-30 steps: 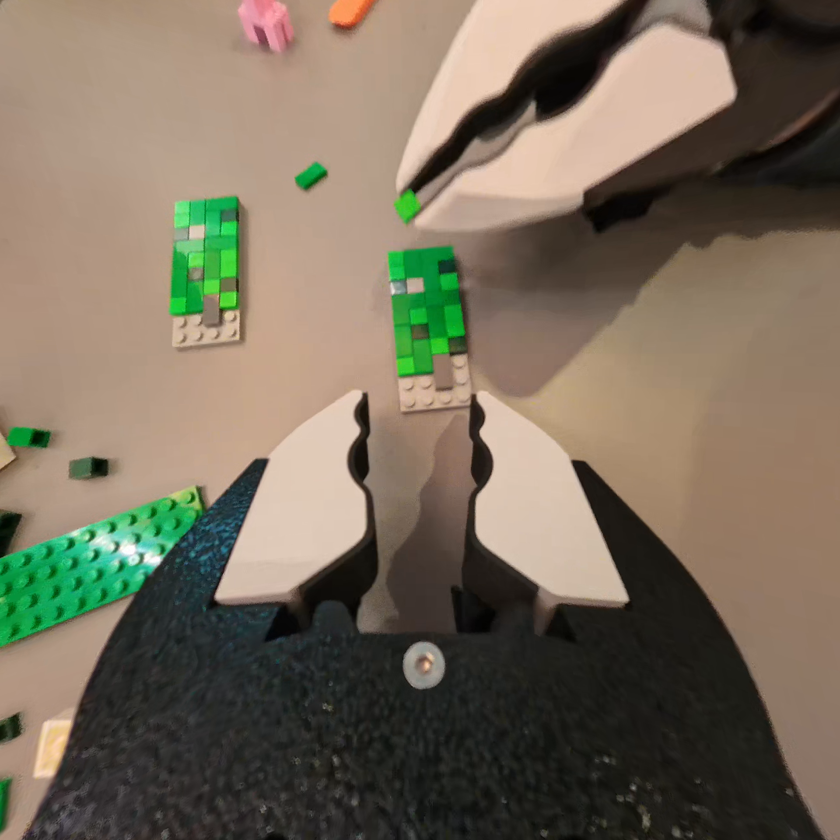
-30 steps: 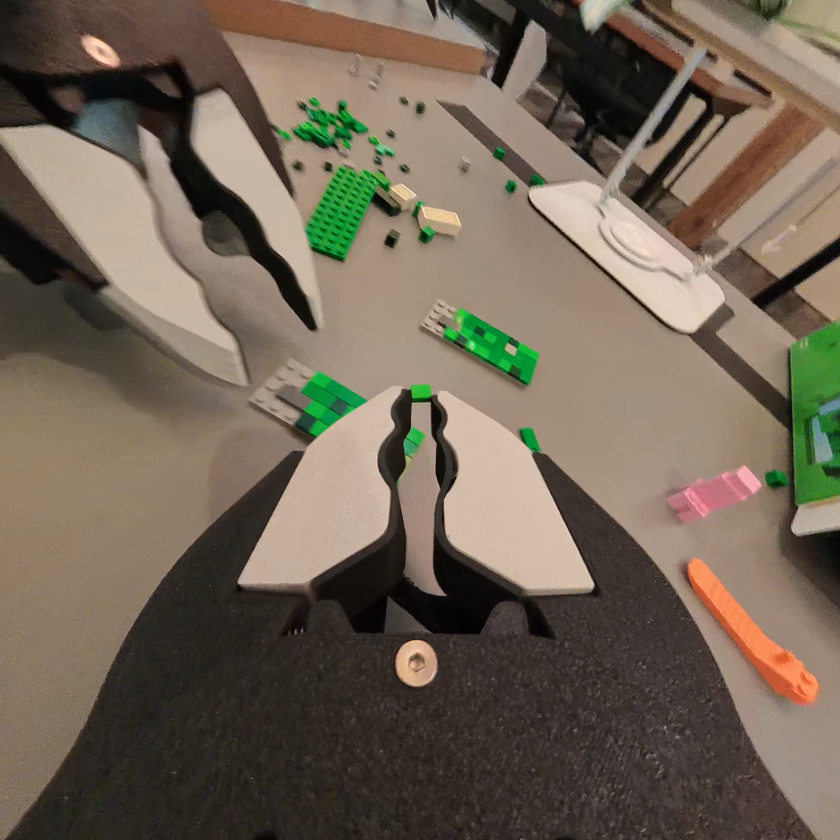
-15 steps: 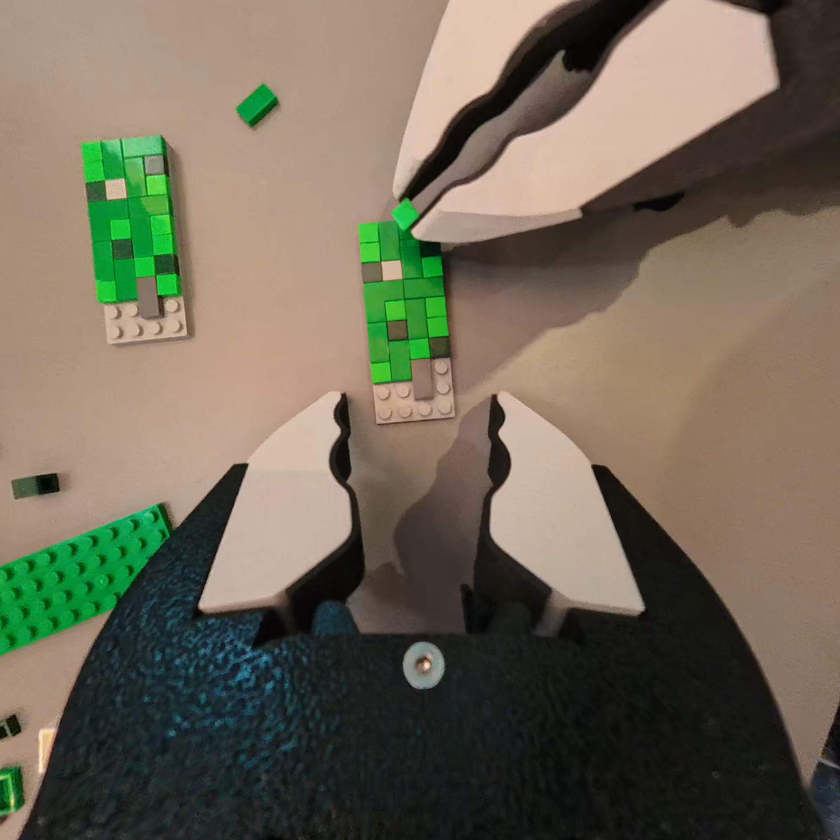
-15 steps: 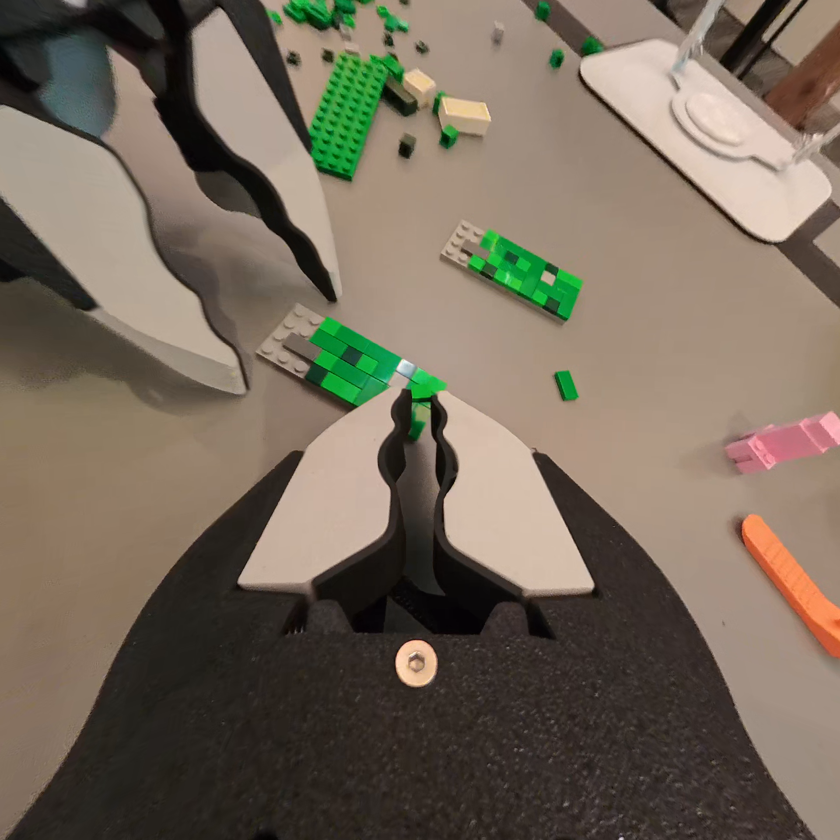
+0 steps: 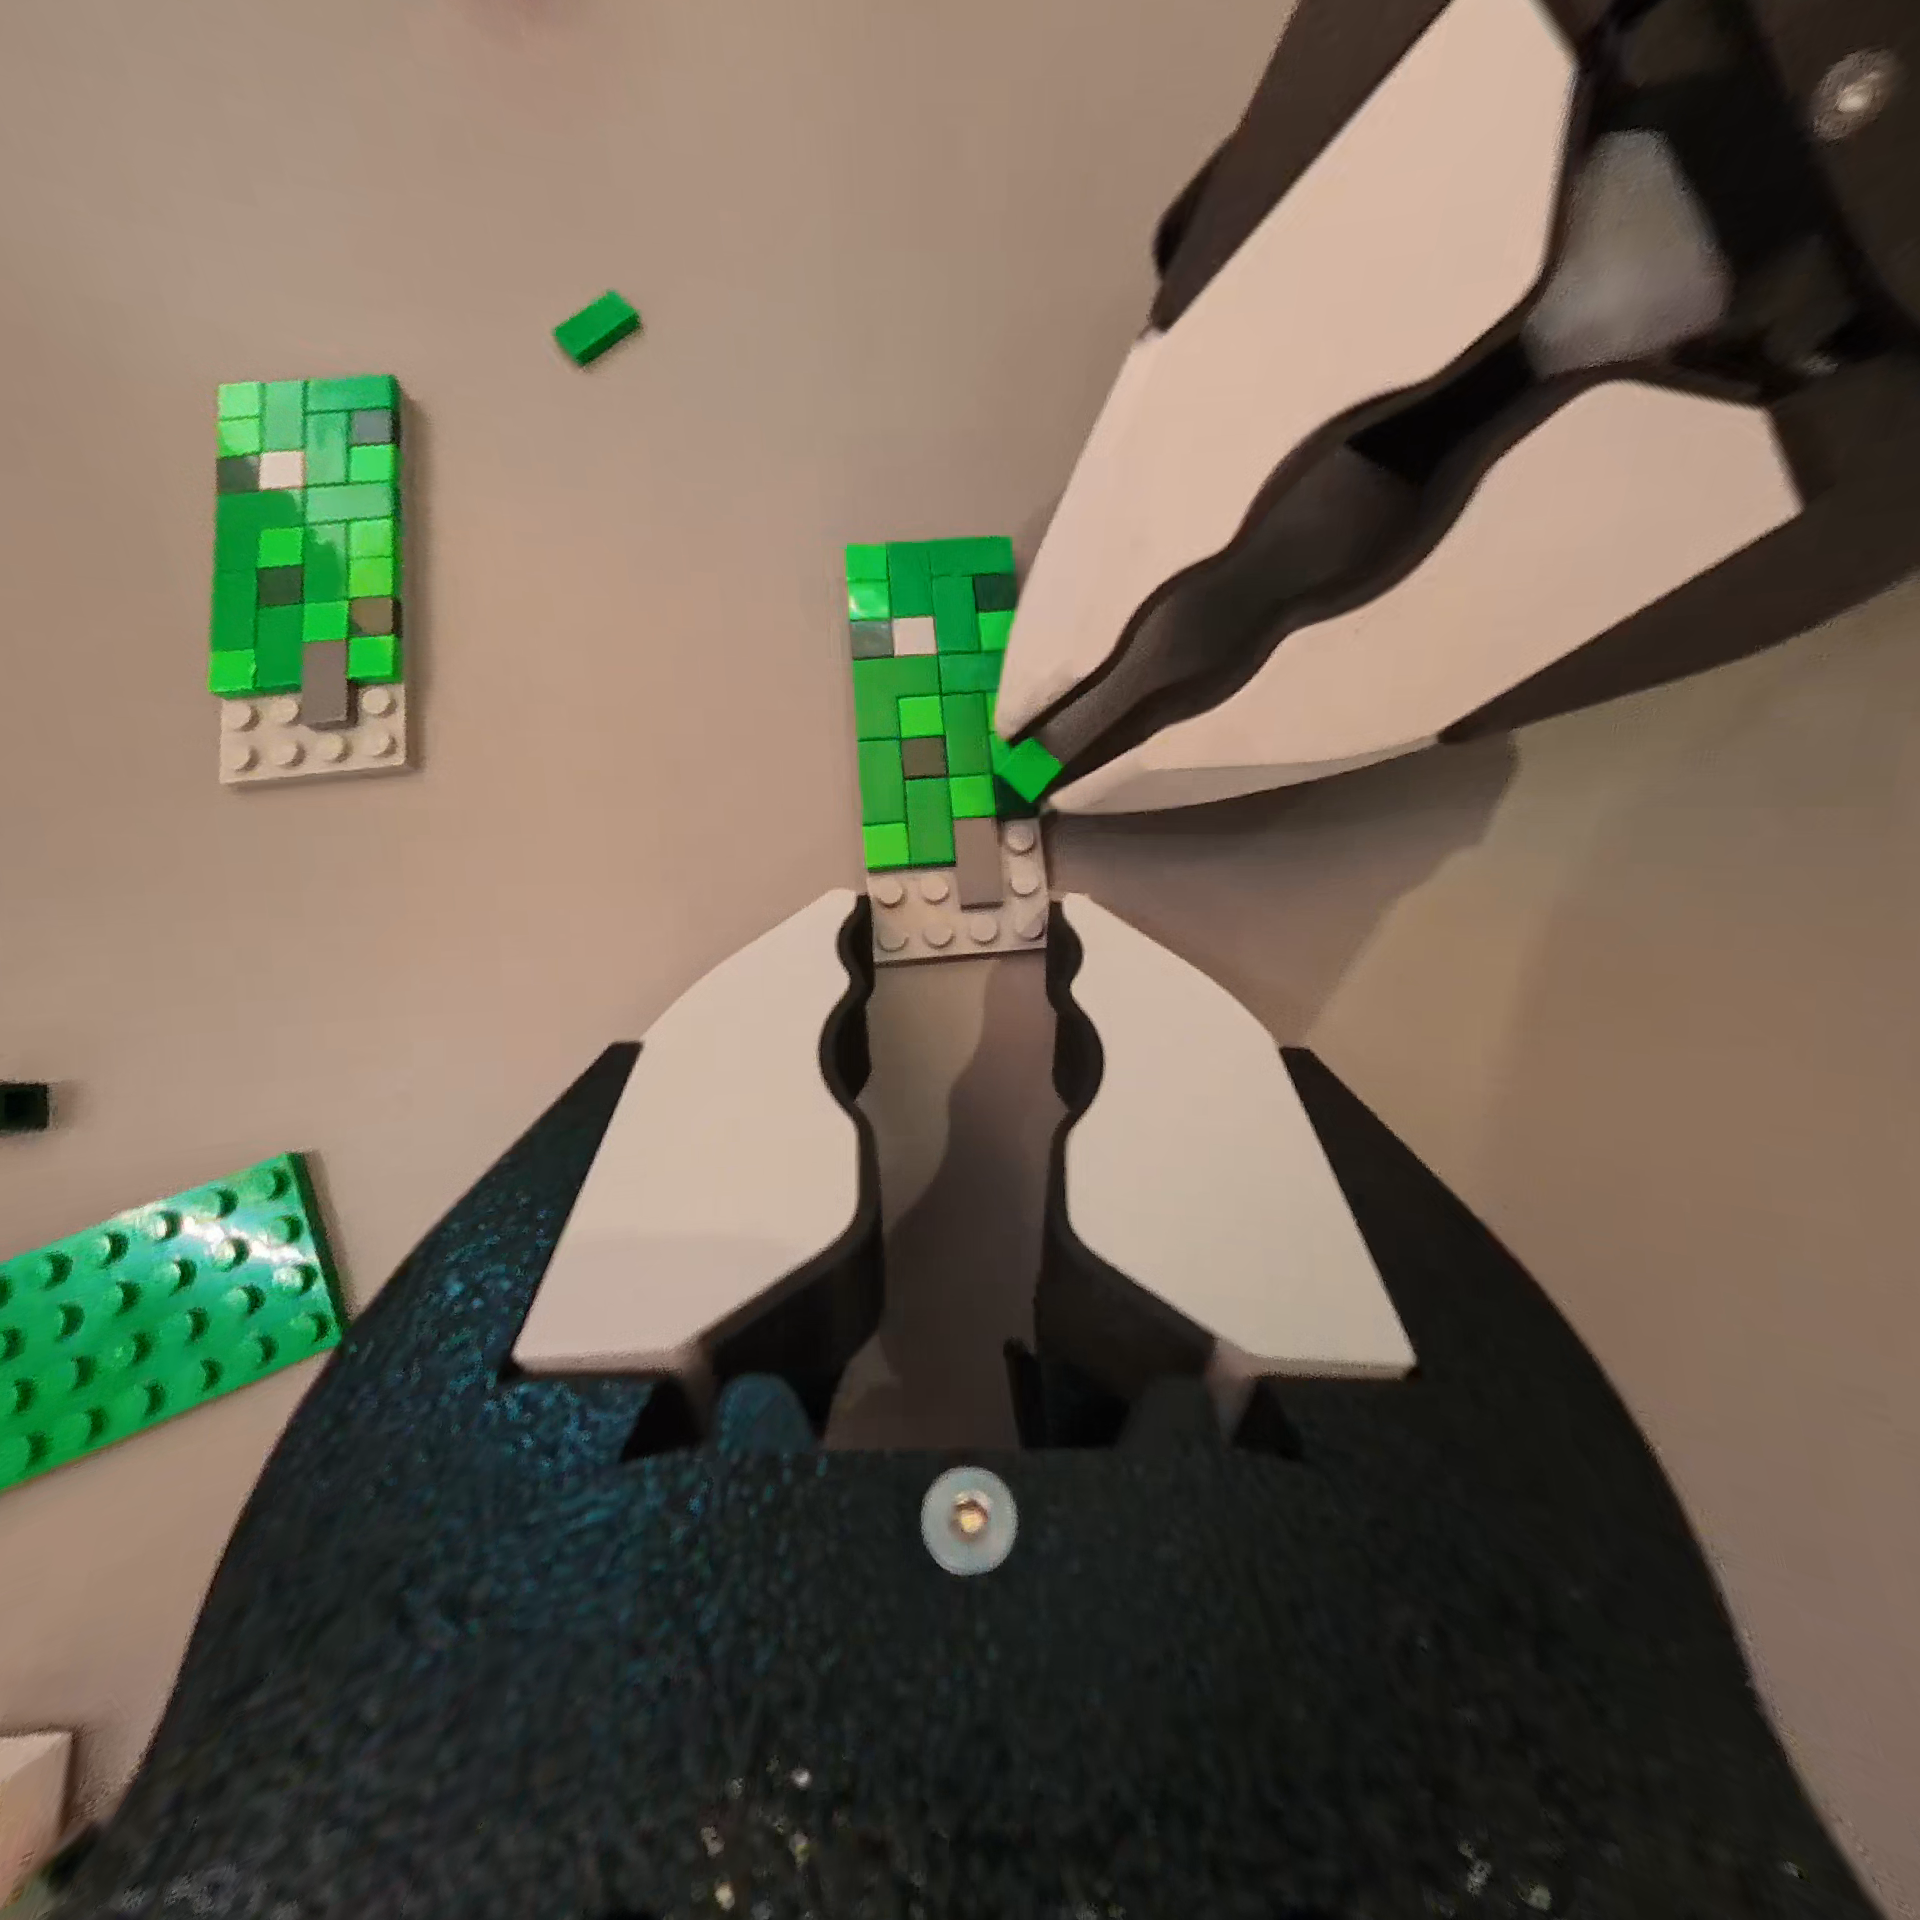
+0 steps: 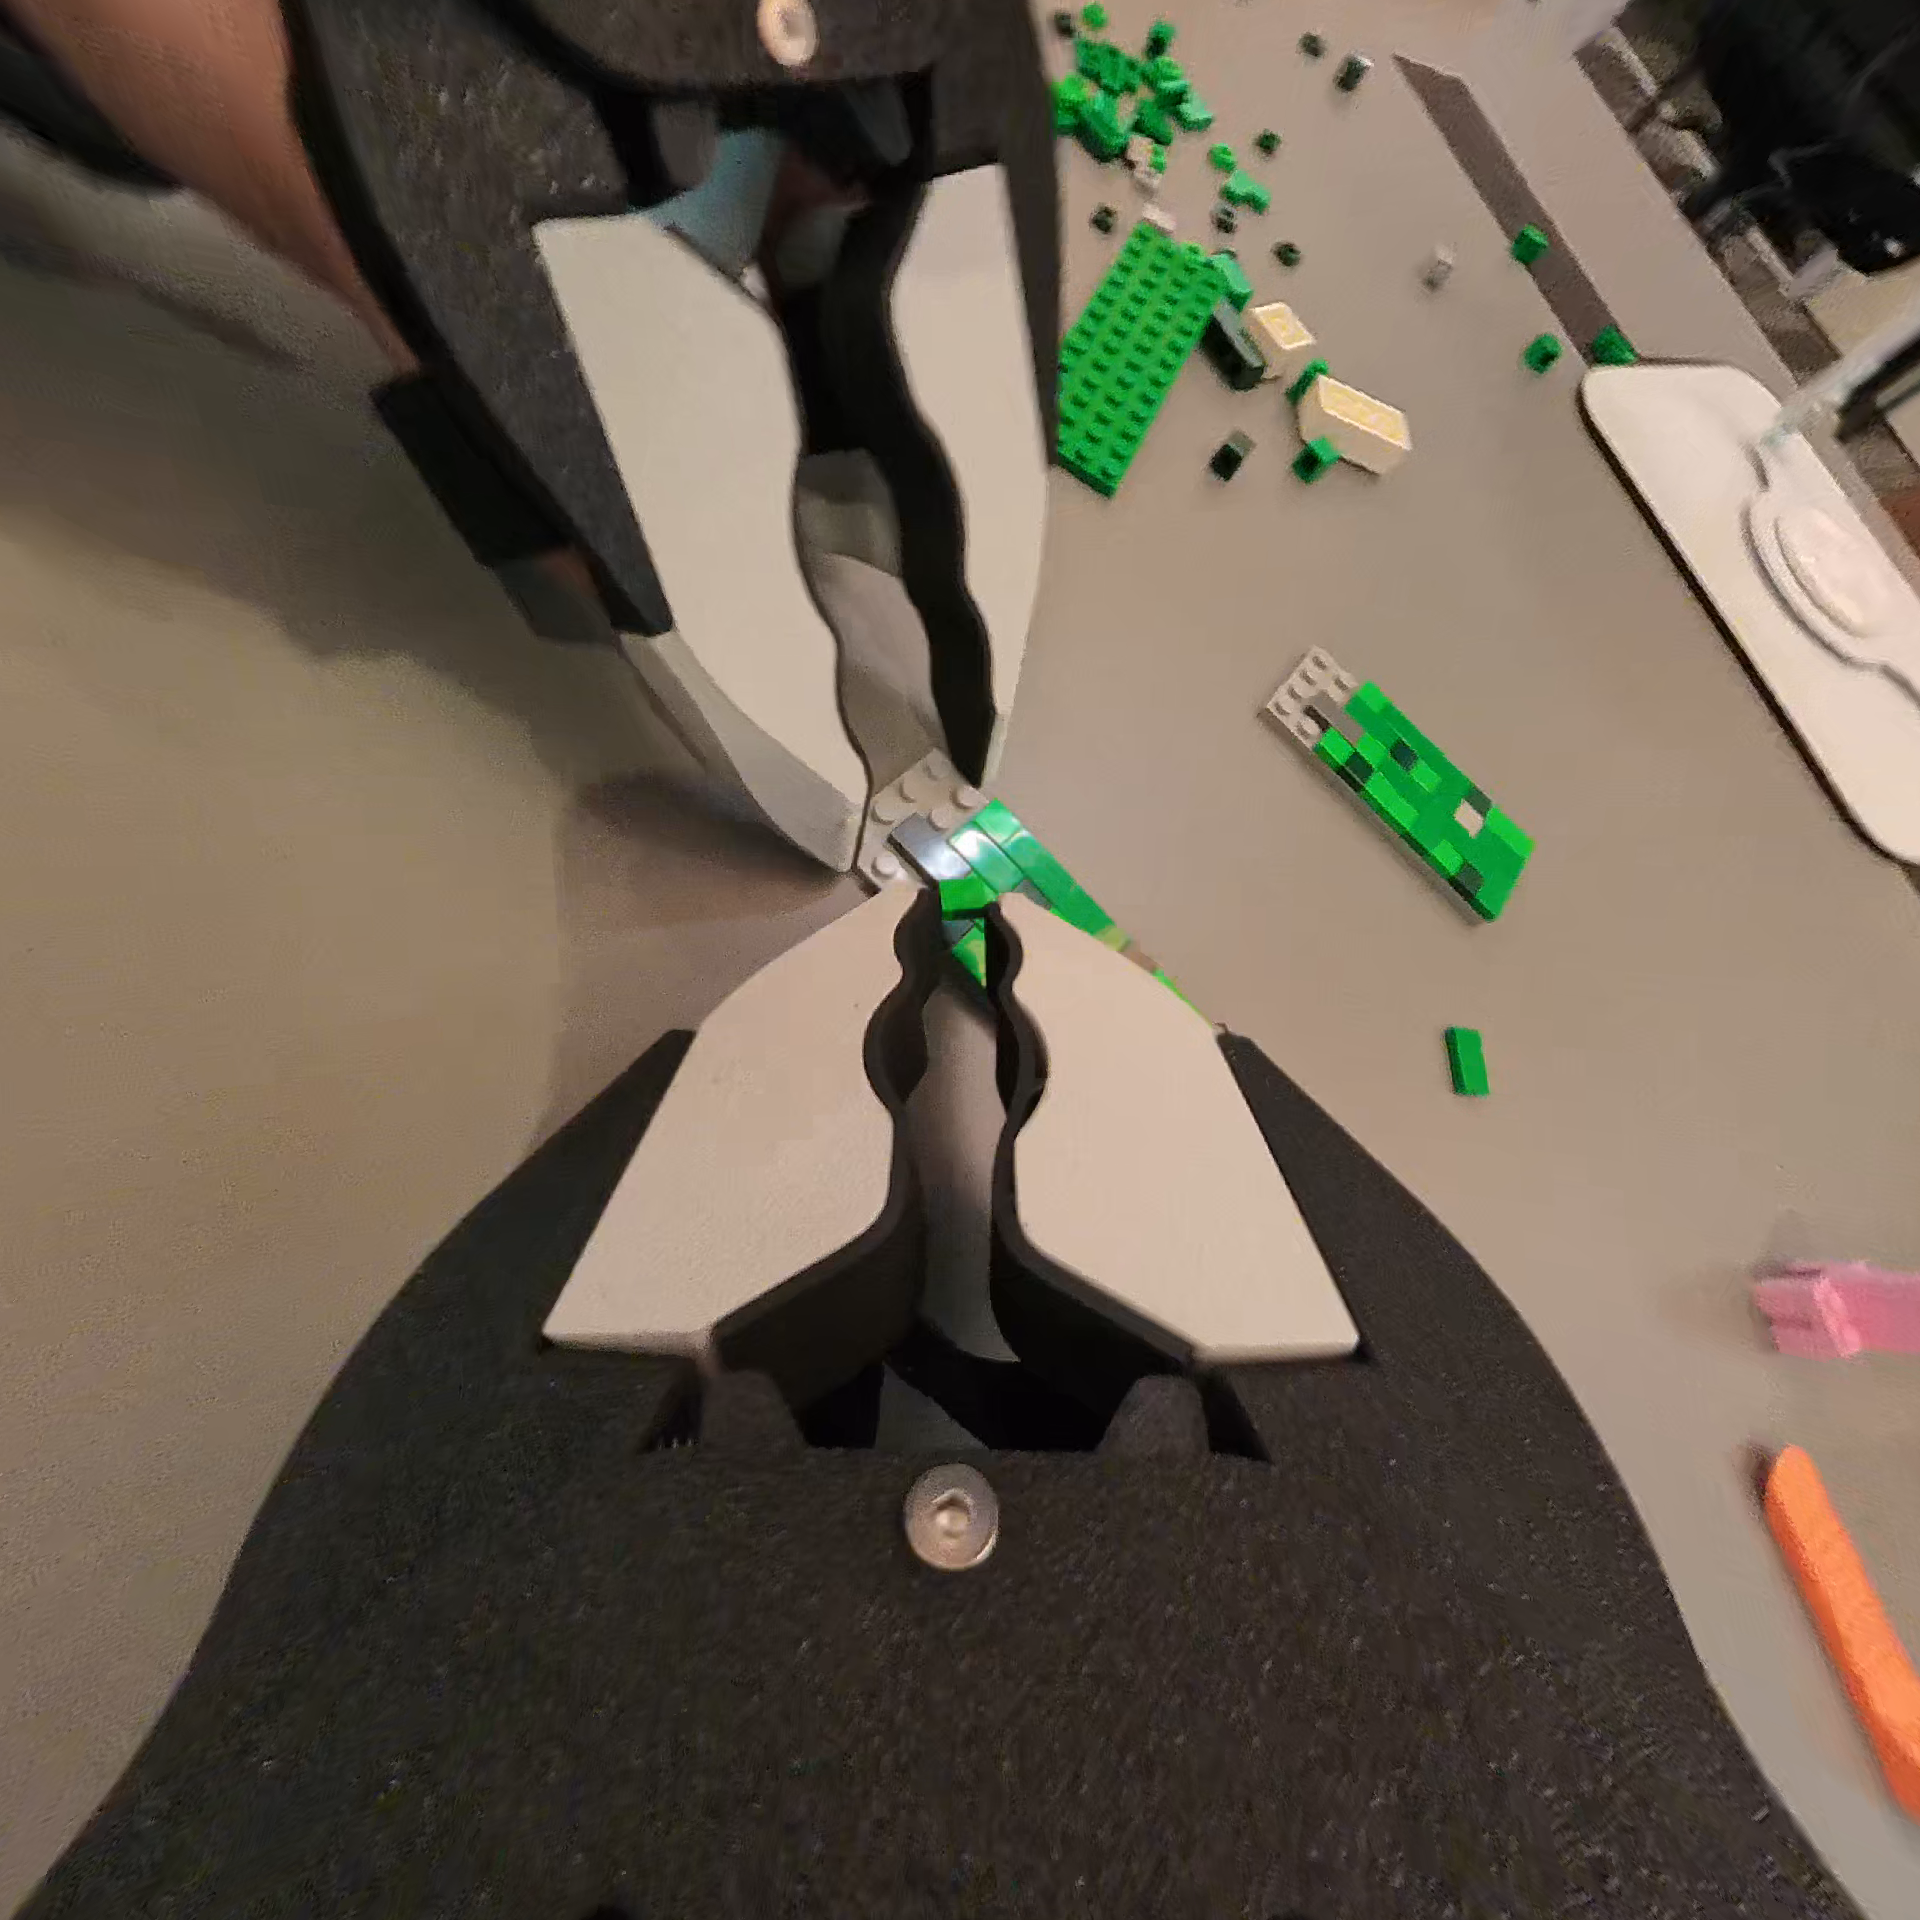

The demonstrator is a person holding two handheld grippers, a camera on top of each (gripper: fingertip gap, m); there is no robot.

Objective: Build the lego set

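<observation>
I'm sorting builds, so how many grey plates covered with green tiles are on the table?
2: one plate sits between the left tongs' tips; the other lies apart, farther left.

my right claw (image 6: 961, 914) covered much of the tiled plate (image 6: 997, 842). the green baseplate (image 5: 156, 1320) ran off the left edge, the orange tool (image 6: 1839, 1621) off the right, and the pink piece (image 6: 1829, 1309) was blurred.

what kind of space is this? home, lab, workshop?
Probably an office or lab worktable used for toy brick building, not a home kitchen or workshop. A plain grey table holds scattered green bricks, a white lamp or stand base, and half-tiled grey plates. More desks stand beyond.
</observation>
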